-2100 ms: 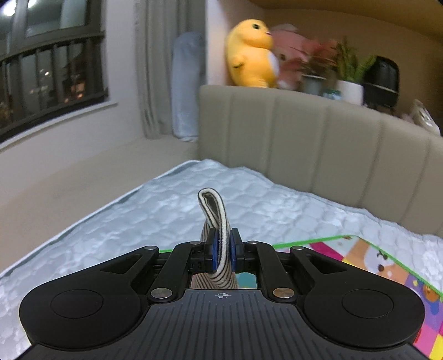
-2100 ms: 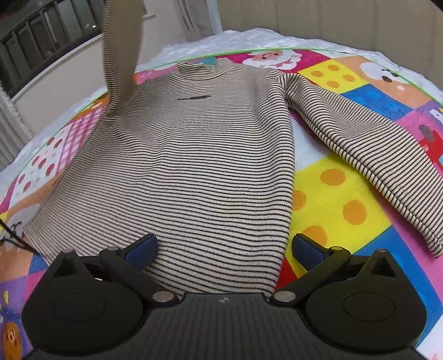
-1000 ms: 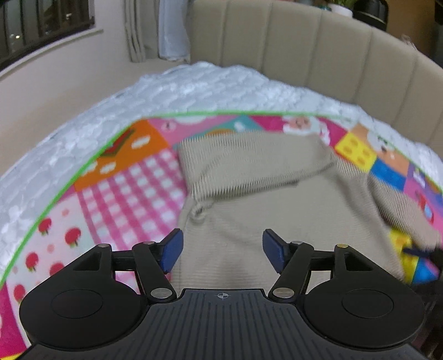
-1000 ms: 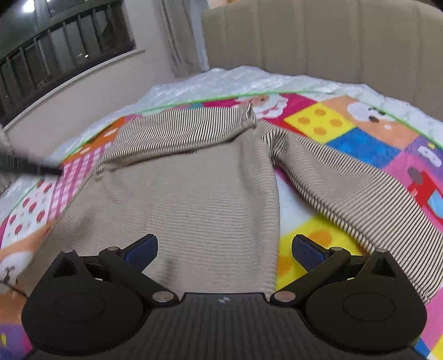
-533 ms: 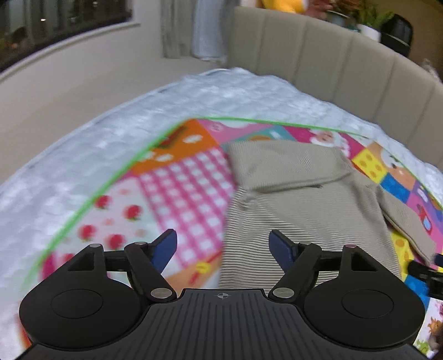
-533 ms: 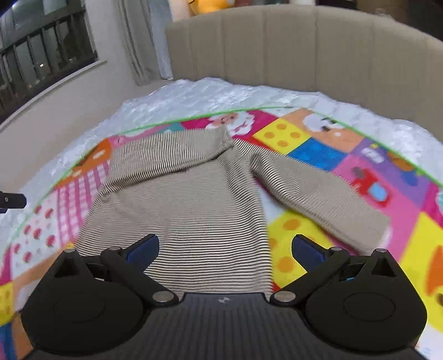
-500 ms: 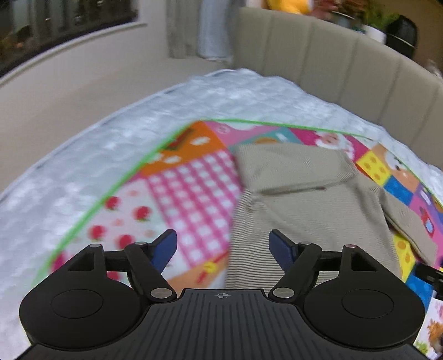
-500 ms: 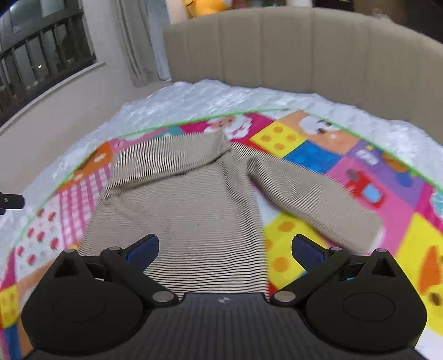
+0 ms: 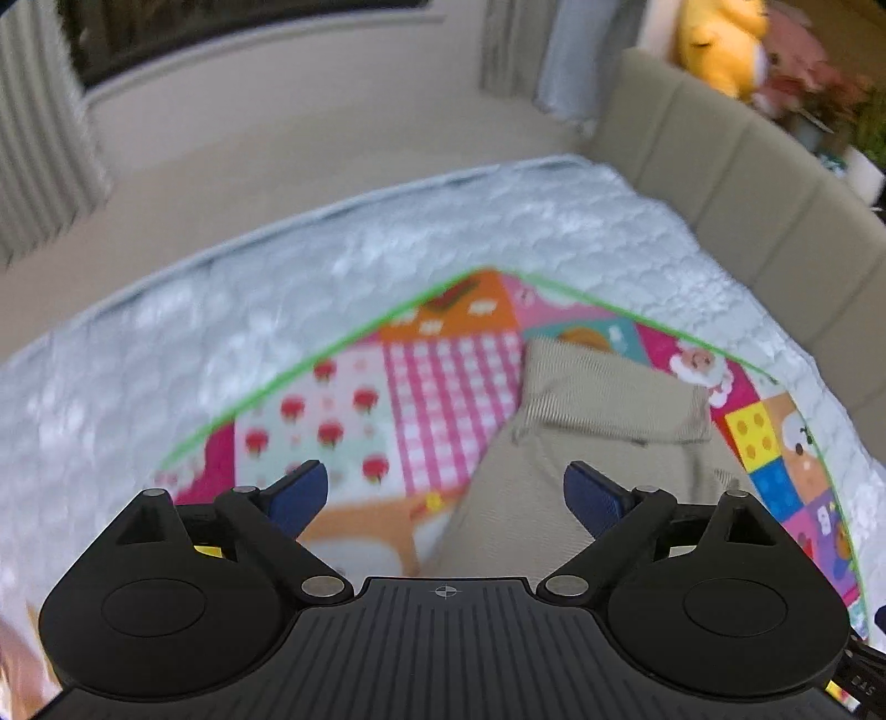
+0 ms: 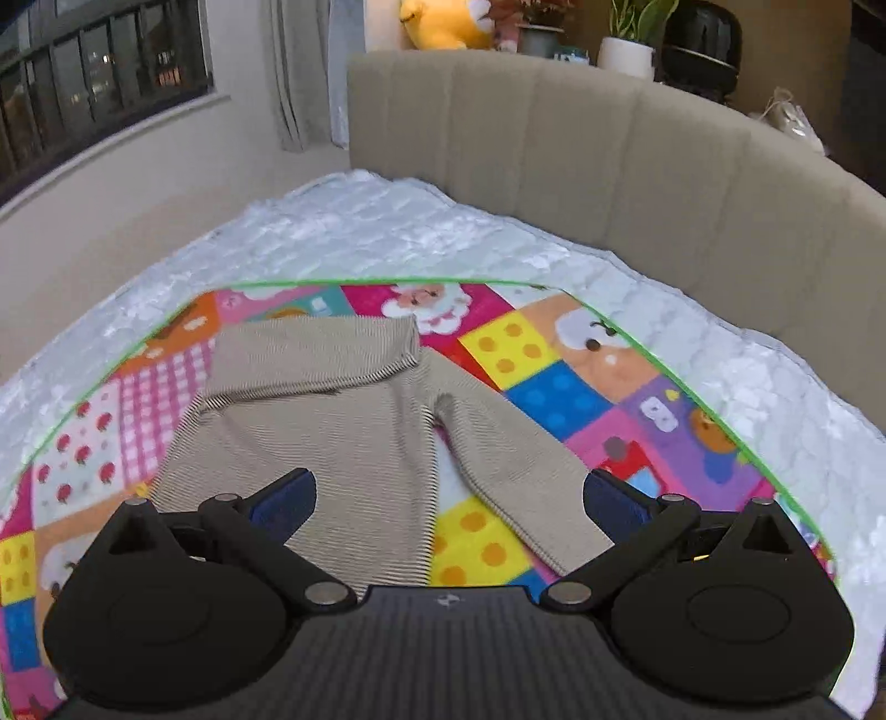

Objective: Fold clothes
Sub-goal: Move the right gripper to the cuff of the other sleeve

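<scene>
A beige striped sweater (image 10: 343, 432) lies flat on a colourful play mat (image 10: 559, 387). Its left sleeve (image 10: 310, 354) is folded across the chest near the collar. Its right sleeve (image 10: 515, 471) stretches out to the right. In the left wrist view the sweater (image 9: 559, 448) lies ahead and to the right. My left gripper (image 9: 443, 490) is open and empty, raised above the sweater's left edge. My right gripper (image 10: 448, 498) is open and empty, raised above the hem and the right sleeve.
The mat lies on a white quilted mattress (image 10: 387, 227). A beige padded headboard (image 10: 609, 155) curves behind it, with a yellow plush toy (image 10: 437, 25) and potted plants (image 10: 626, 39) on top. A window (image 10: 99, 72) and curtain are at the left.
My left gripper let go of the left sleeve, which now lies folded across the chest. Both grippers have pulled back and up from the sweater, staying open.
</scene>
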Demonstrator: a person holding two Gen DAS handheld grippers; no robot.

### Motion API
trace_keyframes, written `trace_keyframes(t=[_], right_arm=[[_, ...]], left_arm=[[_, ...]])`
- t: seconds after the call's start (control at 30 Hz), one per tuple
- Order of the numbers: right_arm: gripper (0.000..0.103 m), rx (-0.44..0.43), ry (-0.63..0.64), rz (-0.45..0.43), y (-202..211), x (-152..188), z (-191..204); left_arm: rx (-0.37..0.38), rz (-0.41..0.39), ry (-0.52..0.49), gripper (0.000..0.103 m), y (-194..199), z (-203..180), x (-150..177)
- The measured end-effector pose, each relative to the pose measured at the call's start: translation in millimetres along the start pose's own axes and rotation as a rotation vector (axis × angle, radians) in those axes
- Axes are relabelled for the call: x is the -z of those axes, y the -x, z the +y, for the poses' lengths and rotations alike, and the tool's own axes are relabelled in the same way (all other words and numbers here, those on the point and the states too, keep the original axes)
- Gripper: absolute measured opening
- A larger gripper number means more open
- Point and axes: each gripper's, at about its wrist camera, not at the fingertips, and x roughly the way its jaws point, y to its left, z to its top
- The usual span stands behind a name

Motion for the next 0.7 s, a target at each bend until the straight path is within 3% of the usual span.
trace_keyframes(t=[0.37, 0.53, 0.7], right_arm=[[0.103, 0.077, -0.003, 0.19, -5.7, 40.1, -1.9], [0.103, 0.271, -0.037, 0.317, -11.6, 58.4, -20.9], [0.103, 0.432, 0.124, 0.341, -40.7, 66.7, -33.5]], left_arm=[[-0.046, 0.052, -0.025, 0.097, -26.2, 34.6, 14.1], [-0.049, 0.094, -0.051, 0.097, -59.8, 30.7, -0.3], [-0.002, 0.057, -0.124, 0.098, -89.6, 18.3, -26.8]])
